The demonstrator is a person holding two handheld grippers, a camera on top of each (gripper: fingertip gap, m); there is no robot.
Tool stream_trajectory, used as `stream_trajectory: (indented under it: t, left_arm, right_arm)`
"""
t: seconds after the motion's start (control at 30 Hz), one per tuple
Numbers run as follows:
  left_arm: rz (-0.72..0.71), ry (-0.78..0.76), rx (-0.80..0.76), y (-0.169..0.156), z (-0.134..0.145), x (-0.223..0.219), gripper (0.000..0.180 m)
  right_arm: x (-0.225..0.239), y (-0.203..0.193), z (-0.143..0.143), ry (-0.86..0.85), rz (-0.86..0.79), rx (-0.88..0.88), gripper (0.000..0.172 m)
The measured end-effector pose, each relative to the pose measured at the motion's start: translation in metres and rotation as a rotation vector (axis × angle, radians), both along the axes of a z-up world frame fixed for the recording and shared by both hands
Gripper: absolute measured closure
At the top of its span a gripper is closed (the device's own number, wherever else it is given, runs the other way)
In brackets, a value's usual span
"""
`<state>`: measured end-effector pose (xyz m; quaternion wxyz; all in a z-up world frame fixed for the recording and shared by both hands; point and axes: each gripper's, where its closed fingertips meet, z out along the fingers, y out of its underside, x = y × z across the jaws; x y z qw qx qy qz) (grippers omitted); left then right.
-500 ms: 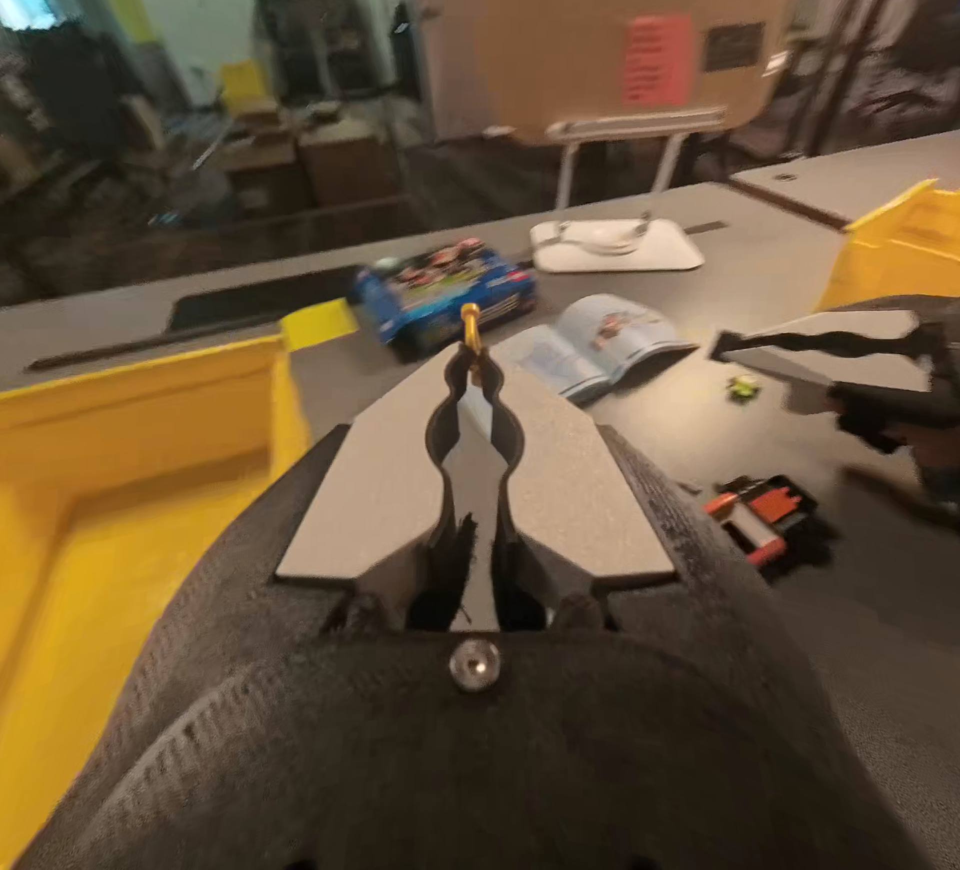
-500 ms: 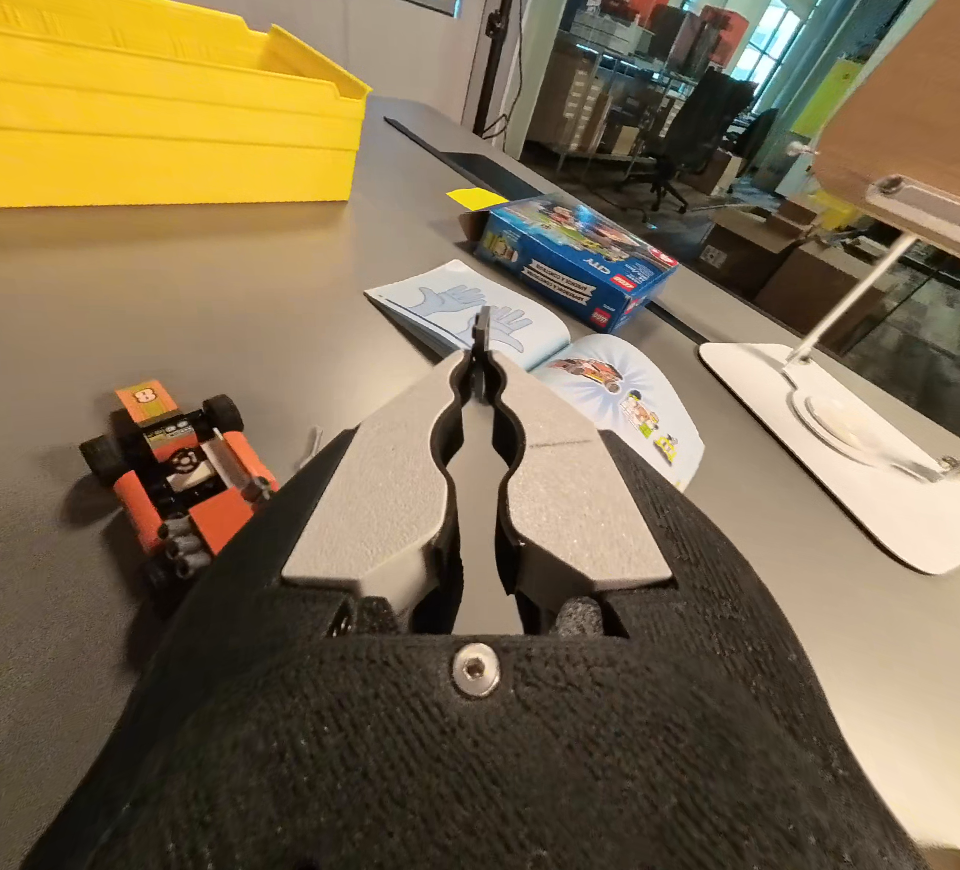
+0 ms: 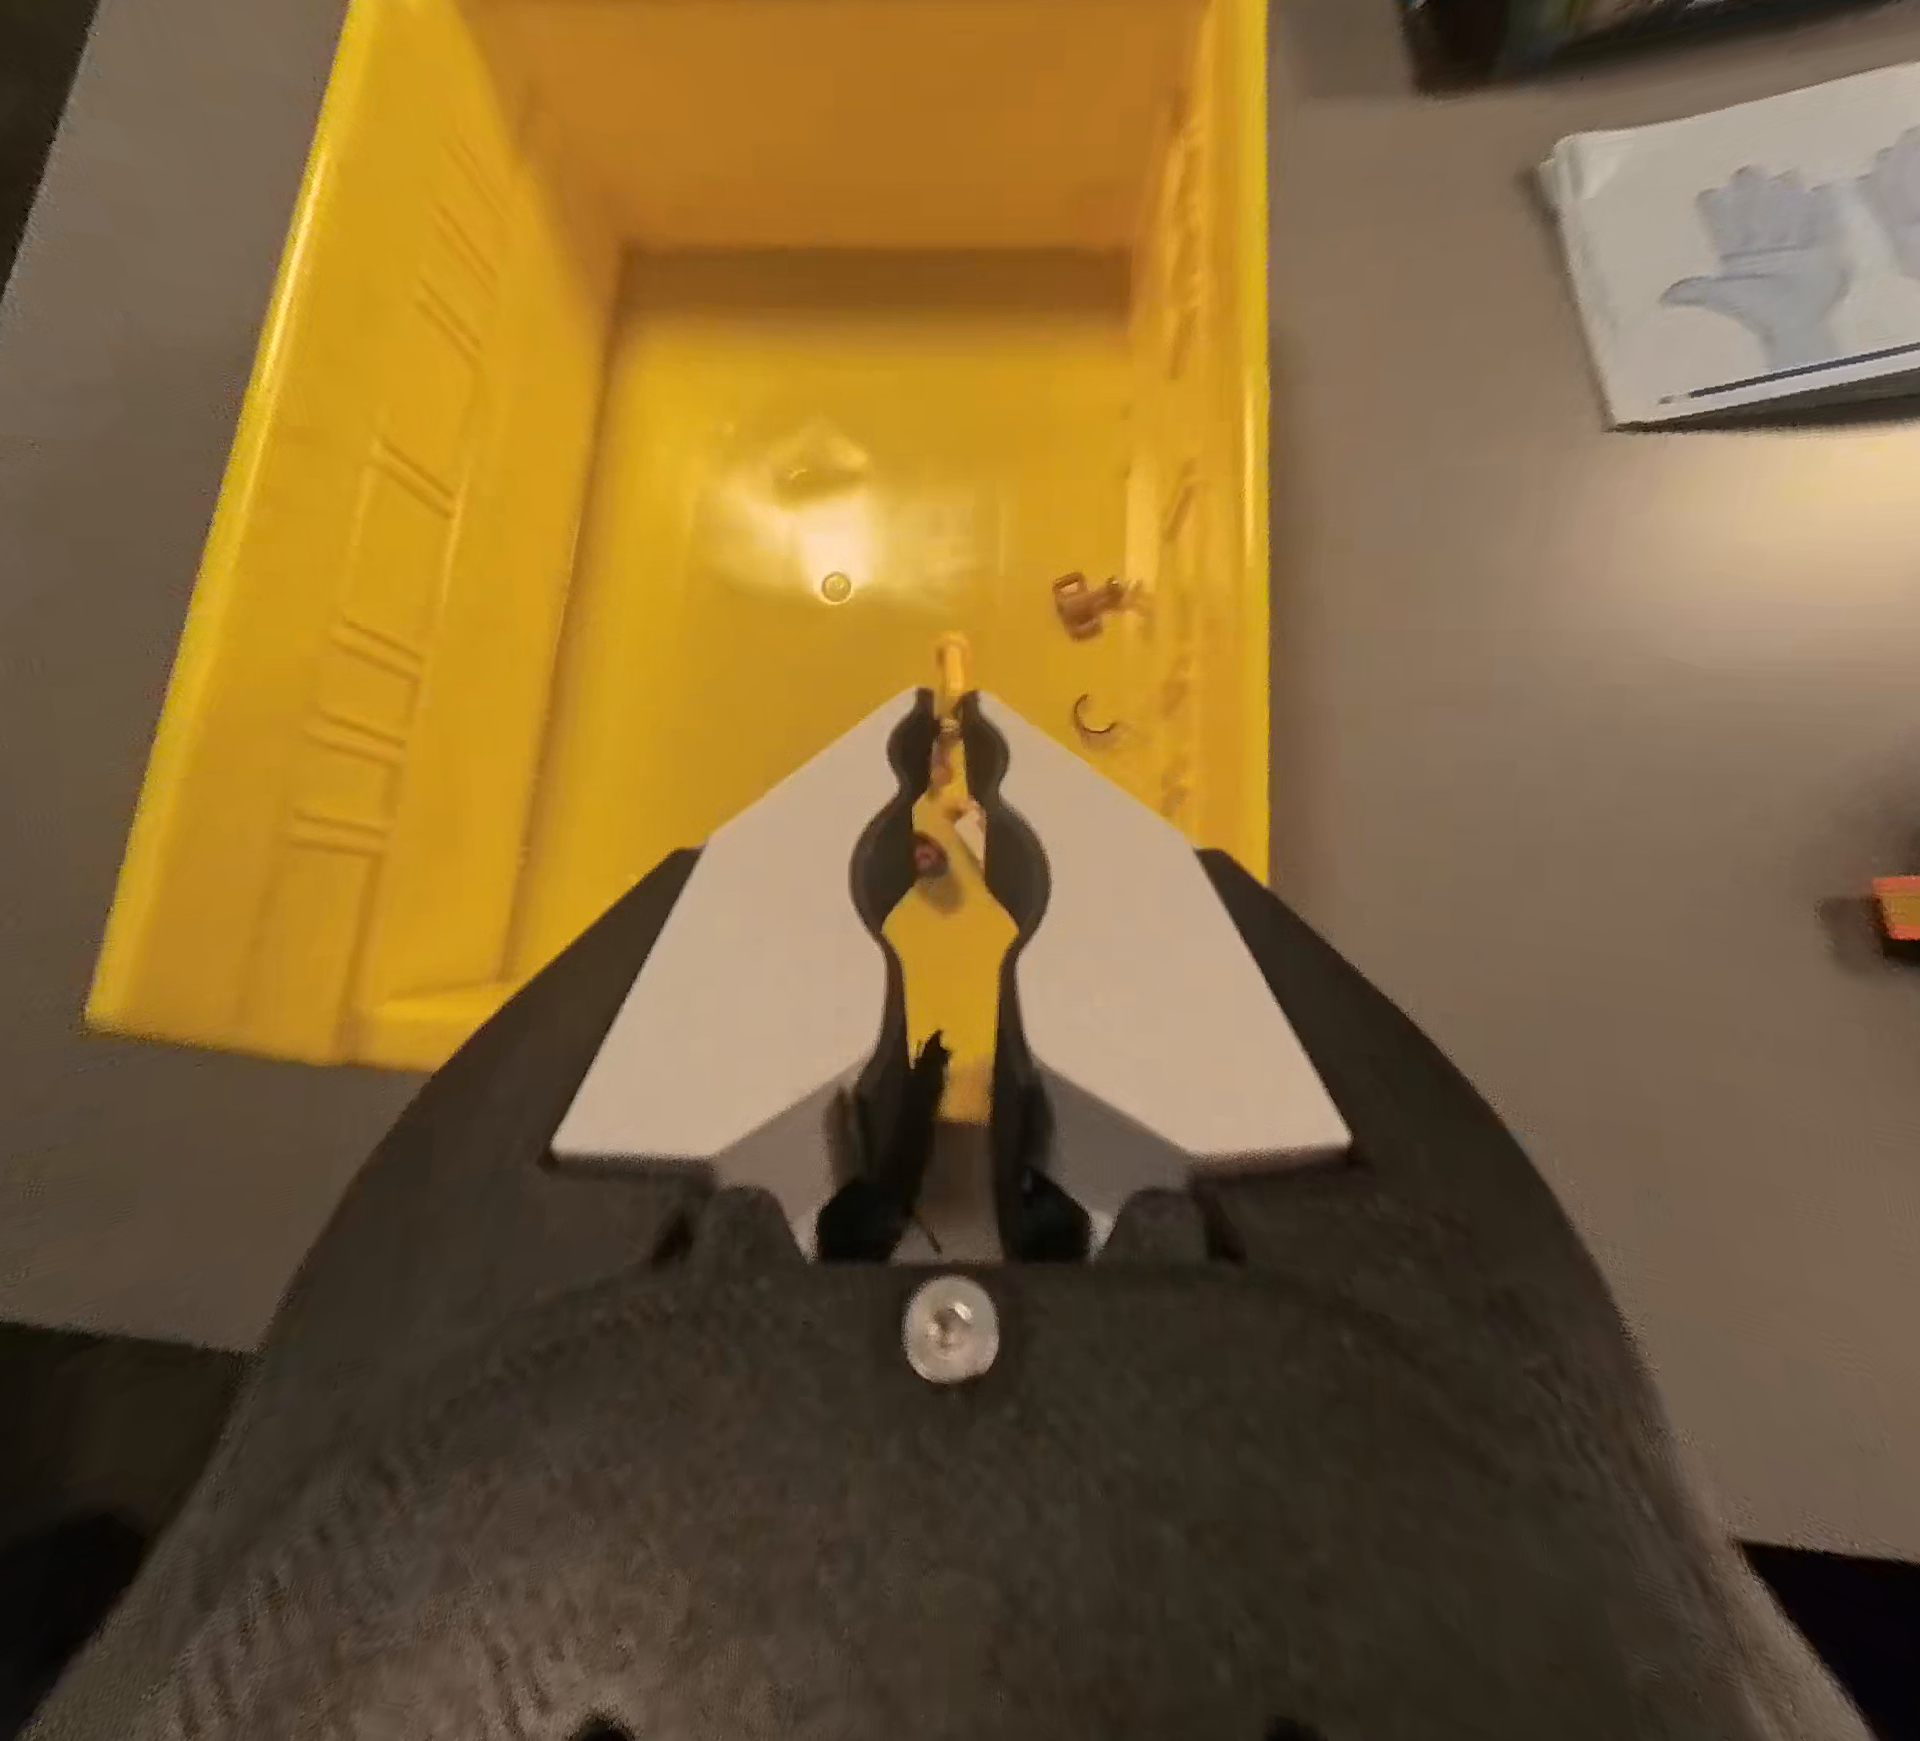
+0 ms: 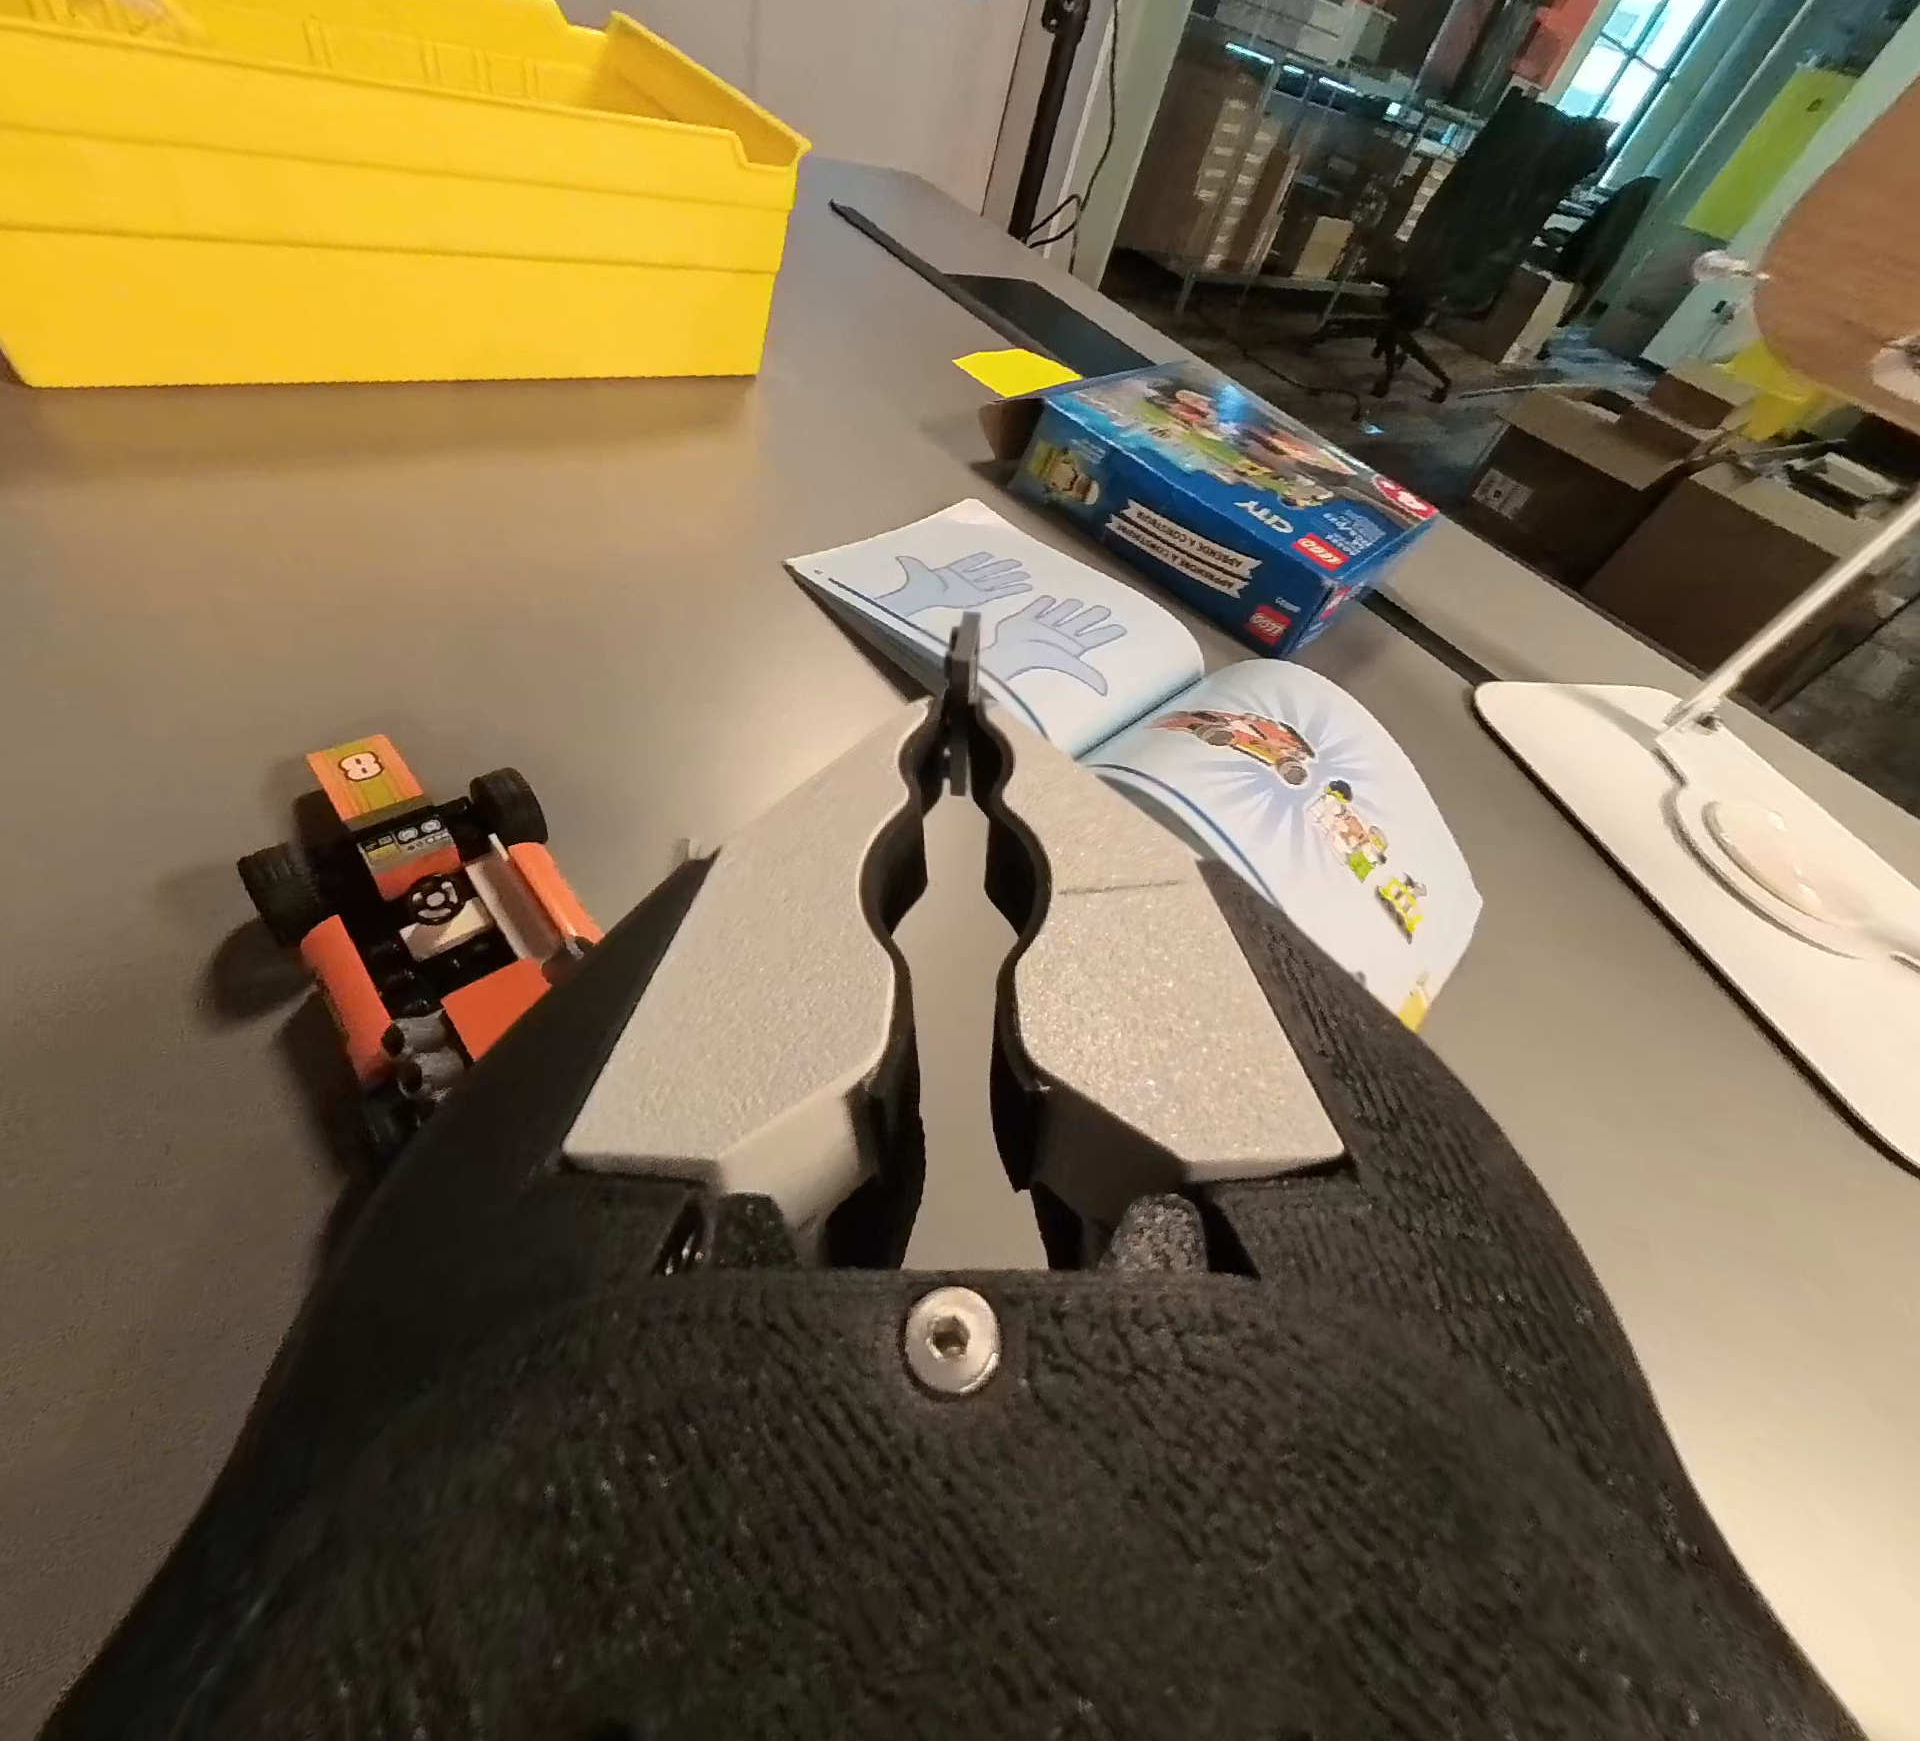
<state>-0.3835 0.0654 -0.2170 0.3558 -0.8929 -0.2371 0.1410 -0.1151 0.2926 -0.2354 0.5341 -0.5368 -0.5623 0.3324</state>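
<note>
Left gripper [image 3: 951, 715] pinched nearly shut on a small yellow toy-brick piece [image 3: 952, 665], the piece poking out past the fingertips toward 12 o'clock, poised above the floor of the yellow bin [image 3: 343, 548]. On the bin floor, toward 1 o'clock of the tips: a small brown clip-shaped piece [image 3: 1086, 602] and a brown curved piece [image 3: 1096, 723], both close to the right wall. More tiny bits visible through the gap behind the tips, too blurred to name.

Right gripper [image 4: 961, 735] clamped on a thin dark grey plate piece [image 4: 964, 683], held on edge, upright, its top standing clear of the fingertips. Below and beyond it, toward 12 to 2 o'clock, an open instruction booklet [image 4: 1143, 715] on the grey counter [image 4: 520, 548]; a blue toy box [image 4: 1226, 507] farther out at 1 o'clock. Orange-and-black toy race car [image 4: 416, 902] at 9 o'clock, just beside the gripper body. White lamp base [image 4: 1714, 860] at 3 o'clock. Yellow bin seen from the side at 10 o'clock, with the tip of the other gripper dipping into it at the far left edge.

Judged from looks: both held pieces light, rigid, smooth plastic, prone to twist or pop out of a pinch; best taken across flat opposite faces, well inside the pads rather than at the very tips. Car likely to shed parts if squeezed across wheels; body sides the safer hold.
</note>
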Motion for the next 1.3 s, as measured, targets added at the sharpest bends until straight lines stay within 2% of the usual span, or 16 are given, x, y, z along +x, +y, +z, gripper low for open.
stream_trajectory:
  t: [0.27, 0.37, 0.5, 0.57, 0.67, 0.73, 0.83, 0.93, 1.0, 1.1, 1.23, 1.3]
  left_arm:
    - [0.028, -0.02, -0.051, 0.002, -0.011, -0.005, 0.155]
    - [0.03, 0.118, 0.025, 0.012, 0.014, 0.0, 0.152]
    - [-0.164, 0.386, 0.16, 0.047, 0.068, 0.06, 0.151]
    - [-0.373, 0.432, 0.193, 0.073, 0.076, 0.108, 0.148]
    - [-0.791, 0.352, 0.3, 0.109, 0.066, 0.203, 0.138]
    - [-0.957, 0.309, 0.379, 0.123, 0.058, 0.248, 0.139]
    - [-1.004, 0.228, 0.482, 0.141, 0.05, 0.276, 0.146]
    - [-1.045, -0.064, 0.598, 0.148, 0.05, 0.3, 0.152]
    - [-1.058, -0.185, 0.621, 0.15, 0.05, 0.308, 0.156]
    - [-1.078, -0.224, 0.62, 0.152, 0.048, 0.313, 0.158]
    - [-1.07, -0.29, 0.646, 0.152, 0.051, 0.312, 0.172]
    - [-1.07, -0.337, 0.658, 0.15, 0.053, 0.31, 0.177]
  right_arm:
    - [-0.002, -0.005, -0.004, -0.017, 0.028, 0.003, 0.169]
    - [-0.004, -0.024, 0.007, 0.059, 0.154, -0.058, 0.169]
    - [-0.001, -0.05, 0.028, 0.199, 0.371, -0.367, 0.17]
    - [0.001, -0.052, 0.031, 0.21, 0.421, -0.539, 0.169]
    - [0.007, -0.059, 0.046, 0.269, 0.519, -0.694, 0.169]
    - [0.012, -0.066, 0.056, 0.303, 0.604, -0.778, 0.169]
    - [0.019, -0.068, 0.068, 0.383, 0.693, -0.875, 0.169]
    - [0.026, -0.07, 0.078, 0.444, 0.772, -0.92, 0.17]
    - [0.028, -0.071, 0.078, 0.437, 0.78, -0.895, 0.17]
    - [0.03, -0.075, 0.079, 0.422, 0.79, -0.847, 0.17]
    - [0.032, -0.078, 0.082, 0.43, 0.811, -0.829, 0.17]
    - [0.03, -0.076, 0.082, 0.448, 0.771, -0.796, 0.168]
